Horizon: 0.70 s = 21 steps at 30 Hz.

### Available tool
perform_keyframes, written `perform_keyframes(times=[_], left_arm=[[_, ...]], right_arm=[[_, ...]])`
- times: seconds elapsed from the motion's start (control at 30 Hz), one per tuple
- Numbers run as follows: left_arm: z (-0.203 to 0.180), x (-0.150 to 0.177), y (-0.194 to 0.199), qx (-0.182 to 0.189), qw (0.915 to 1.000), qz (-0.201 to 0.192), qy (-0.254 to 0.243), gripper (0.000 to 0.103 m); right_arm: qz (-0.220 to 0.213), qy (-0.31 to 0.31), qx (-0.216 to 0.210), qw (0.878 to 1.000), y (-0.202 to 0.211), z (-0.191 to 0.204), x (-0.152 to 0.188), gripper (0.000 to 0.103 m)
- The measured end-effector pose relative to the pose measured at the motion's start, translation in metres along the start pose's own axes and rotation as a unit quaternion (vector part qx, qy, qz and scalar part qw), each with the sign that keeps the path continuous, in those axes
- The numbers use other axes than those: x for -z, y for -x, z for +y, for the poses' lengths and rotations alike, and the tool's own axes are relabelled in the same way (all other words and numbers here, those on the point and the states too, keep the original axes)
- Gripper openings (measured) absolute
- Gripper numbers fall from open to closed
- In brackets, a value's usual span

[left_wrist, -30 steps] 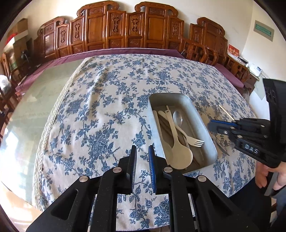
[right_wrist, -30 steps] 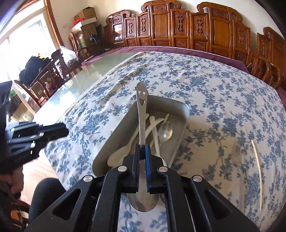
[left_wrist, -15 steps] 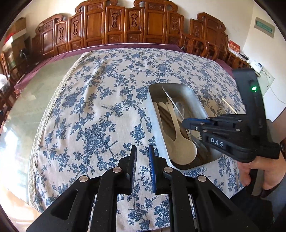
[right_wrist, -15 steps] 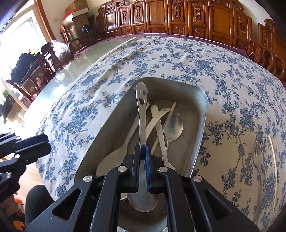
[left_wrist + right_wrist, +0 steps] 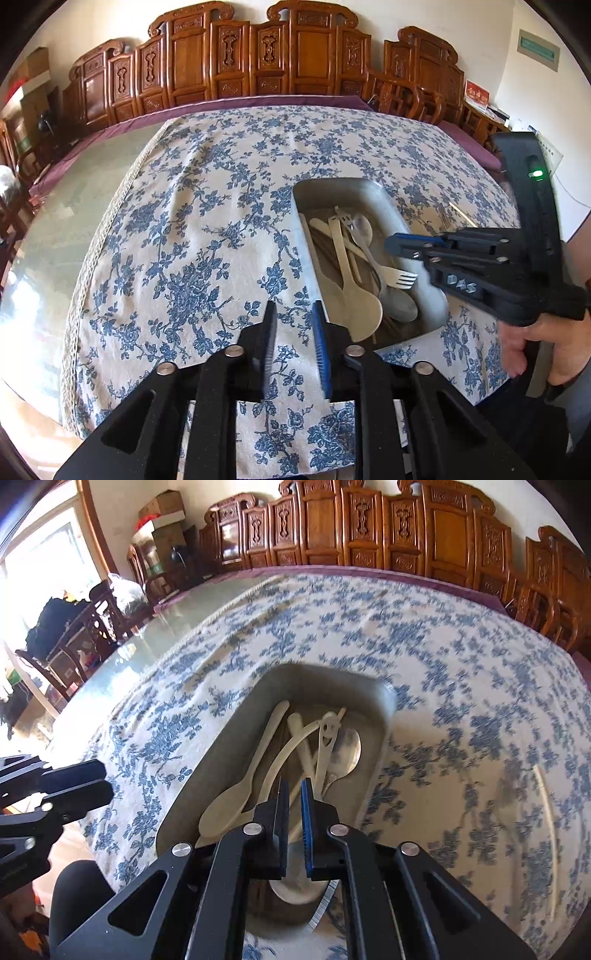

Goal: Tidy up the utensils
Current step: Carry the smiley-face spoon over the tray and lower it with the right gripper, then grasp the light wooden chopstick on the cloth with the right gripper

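Smiley spoon [image 5: 327, 744] dropped from right hand-held gripper [image 5: 294, 805] into tray [image 5: 382, 716].

Two fisheye views, each mounted on a handheld tool and looking forward and steeply down along its own jaws.

Left wrist view: set above the near edge of the counter [image 5: 92, 206], facing the far edge and the carved wooden chairs [image 5: 303, 55]; metal tray [image 5: 373, 192] just right of centre, right gripper [image 5: 391, 245] entering from the right.

Right wrist view: closer in, directly over the near end of the tray [image 5: 384, 716], left gripper [image 5: 99, 782] at the left border.

Shared: tray, floral tablecloth [image 5: 461, 657], far chair row.
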State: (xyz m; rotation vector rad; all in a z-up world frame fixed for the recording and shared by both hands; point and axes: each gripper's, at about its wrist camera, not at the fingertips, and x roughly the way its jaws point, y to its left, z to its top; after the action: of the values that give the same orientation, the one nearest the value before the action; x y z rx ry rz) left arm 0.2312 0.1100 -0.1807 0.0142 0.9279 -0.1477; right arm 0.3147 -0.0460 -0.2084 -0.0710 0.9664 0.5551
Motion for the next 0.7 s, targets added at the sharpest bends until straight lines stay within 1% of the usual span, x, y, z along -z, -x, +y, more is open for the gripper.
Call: perform_keyframes(times=[0.13,0.2,0.37,0.5,0.6,0.63,0.67,0.7], left_arm=[[-0.011,-0.002,0.005,0.009,0.9999,-0.008,0.004,0.035],[-0.020,-0.003,0.003,0.013,0.9999,-0.004,0.000,0.035],[-0.043,-0.004,-0.005,0.016,0.9998,0.002,-0.008,0.037],[-0.069,-0.006,-0.012,0.026,0.9995,0.006,-0.017,0.040],[-0.091,-0.008,-0.017,0.031,0.9991,0.009,-0.027,0.042],[-0.096,-0.008,-0.018,0.033,0.9990,0.010,-0.029,0.046],[-0.101,-0.009,-0.020,0.037,0.9988,0.013,-0.030,0.054],[-0.107,-0.009,-0.021,0.040,0.9986,0.014,-0.032,0.056]], right_arm=[[-0.019,0.004,0.007,1.000,0.037,-0.028,0.007,0.008],[-0.022,0.008,0.020,1.000,0.050,-0.044,0.013,0.008],[-0.027,-0.006,0.061,0.998,0.083,-0.107,0.035,0.008],[-0.022,-0.018,0.088,0.996,0.093,-0.150,0.053,0.008],[-0.007,-0.016,0.116,0.993,0.092,-0.180,0.070,0.008],[-0.003,-0.018,0.118,0.993,0.090,-0.187,0.075,0.008],[0.000,-0.021,0.120,0.992,0.089,-0.193,0.081,0.008],[0.005,-0.025,0.123,0.992,0.087,-0.202,0.088,0.010]])
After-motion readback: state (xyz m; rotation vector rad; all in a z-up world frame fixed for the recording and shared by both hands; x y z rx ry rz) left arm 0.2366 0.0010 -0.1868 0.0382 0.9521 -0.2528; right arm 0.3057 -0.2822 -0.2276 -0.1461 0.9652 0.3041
